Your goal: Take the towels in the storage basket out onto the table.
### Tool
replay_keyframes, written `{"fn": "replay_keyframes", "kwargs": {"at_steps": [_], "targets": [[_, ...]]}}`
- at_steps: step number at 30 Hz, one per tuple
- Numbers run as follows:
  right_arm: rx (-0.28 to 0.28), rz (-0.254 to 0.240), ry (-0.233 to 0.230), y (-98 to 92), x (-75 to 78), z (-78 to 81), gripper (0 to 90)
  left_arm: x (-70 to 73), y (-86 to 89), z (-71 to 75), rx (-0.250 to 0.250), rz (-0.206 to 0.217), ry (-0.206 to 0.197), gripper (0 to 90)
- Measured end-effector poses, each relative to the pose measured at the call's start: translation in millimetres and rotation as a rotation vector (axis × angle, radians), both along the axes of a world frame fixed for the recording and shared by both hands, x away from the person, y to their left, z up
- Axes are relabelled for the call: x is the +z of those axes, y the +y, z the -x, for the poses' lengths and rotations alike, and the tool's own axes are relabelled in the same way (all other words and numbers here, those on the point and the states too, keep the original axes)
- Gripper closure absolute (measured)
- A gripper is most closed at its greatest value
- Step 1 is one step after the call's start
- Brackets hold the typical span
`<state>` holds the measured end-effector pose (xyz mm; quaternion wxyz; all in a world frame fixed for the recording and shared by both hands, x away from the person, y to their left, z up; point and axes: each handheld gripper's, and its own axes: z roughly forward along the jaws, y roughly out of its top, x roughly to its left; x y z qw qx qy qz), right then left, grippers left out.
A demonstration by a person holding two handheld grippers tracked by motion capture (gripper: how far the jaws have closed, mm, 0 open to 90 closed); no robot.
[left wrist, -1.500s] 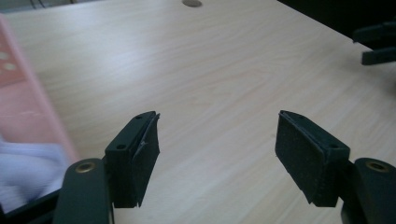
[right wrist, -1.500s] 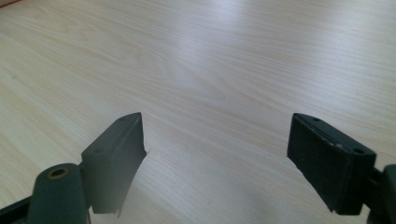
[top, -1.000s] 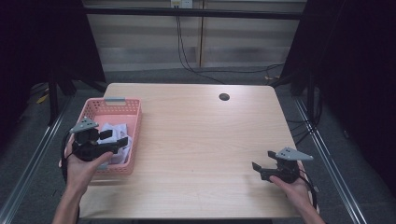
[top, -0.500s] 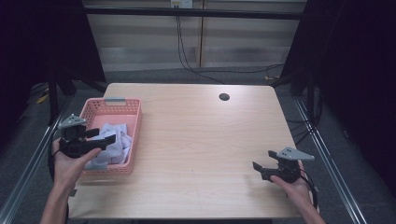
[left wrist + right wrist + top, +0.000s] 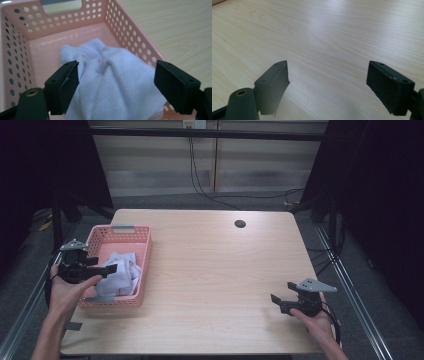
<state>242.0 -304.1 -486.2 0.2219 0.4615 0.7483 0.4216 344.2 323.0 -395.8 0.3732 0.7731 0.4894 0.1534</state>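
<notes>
A crumpled white cloth (image 5: 123, 270) lies in the near half of a pink perforated basket (image 5: 145, 262) at the table's left. My left gripper (image 5: 111, 268) hovers at the basket's left rim, pointing in over the cloth. Its jaws have just been opening and stand wide. In the left gripper view the cloth (image 5: 110, 75) sits low between and beyond the jaws of the left gripper (image 5: 116, 83), and the pads do not press on it. My right gripper (image 5: 276, 302) rests open near the front right of the table, with only bare wood between the jaws of the right gripper (image 5: 328, 82).
The light wooden table (image 5: 215, 265) has a small dark round hole (image 5: 240, 224) near its far edge. The basket's far end has a grey handle (image 5: 123, 227). Dark floor, metal rails and cables surround the table.
My left hand has drawn back to the left, from over the basket's middle to its left rim, and the cloth lies lower in the basket. The right hand has kept still.
</notes>
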Motion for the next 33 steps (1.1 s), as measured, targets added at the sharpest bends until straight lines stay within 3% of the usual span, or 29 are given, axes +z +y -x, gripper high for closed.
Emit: {"fn": "replay_keyframes", "kwargs": {"at_steps": [3,6,9,10,13,16,21,24,30,33], "targets": [[0.0,0.003,0.002,-0.4,-0.1,-0.3,17.6,-3.2,-0.5,-4.9,-0.017,-0.011,0.048,17.2],[-0.002,0.002,0.003,-0.6,0.6,-0.2,17.6,-5.7,-4.3,-6.6,-0.04,-0.027,0.068,16.6],[0.0,-0.003,0.006,0.0,0.1,-0.5,17.5,-8.2,-6.3,-8.2,-0.09,-0.047,0.105,16.5],[0.003,-0.001,0.005,-0.1,-0.1,-0.7,17.5,-9.0,-6.2,-9.2,-0.087,-0.039,0.132,16.1],[0.011,-0.003,0.007,0.2,0.4,-0.3,17.6,-16.7,-6.6,-13.0,-0.079,-0.055,0.161,16.1],[0.023,-0.008,0.012,1.7,0.6,-1.4,17.6,-25.0,-8.0,-15.5,-0.098,-0.09,0.2,14.5],[0.034,-0.004,0.016,4.2,0.2,-1.8,17.6,-25.3,-6.6,-18.5,-0.084,-0.111,0.213,15.5],[0.04,0.0,0.019,5.8,0.6,-0.6,17.6,-22.8,-7.1,-19.3,-0.061,-0.115,0.186,15.7],[0.044,0.0,0.018,4.6,0.8,0.0,17.6,-23.5,-1.0,-20.7,-0.085,-0.103,0.218,15.6],[0.043,-0.004,0.027,4.3,-0.6,-2.4,17.6,-30.6,-6.5,-27.3,-0.067,-0.142,0.262,14.1]]}}
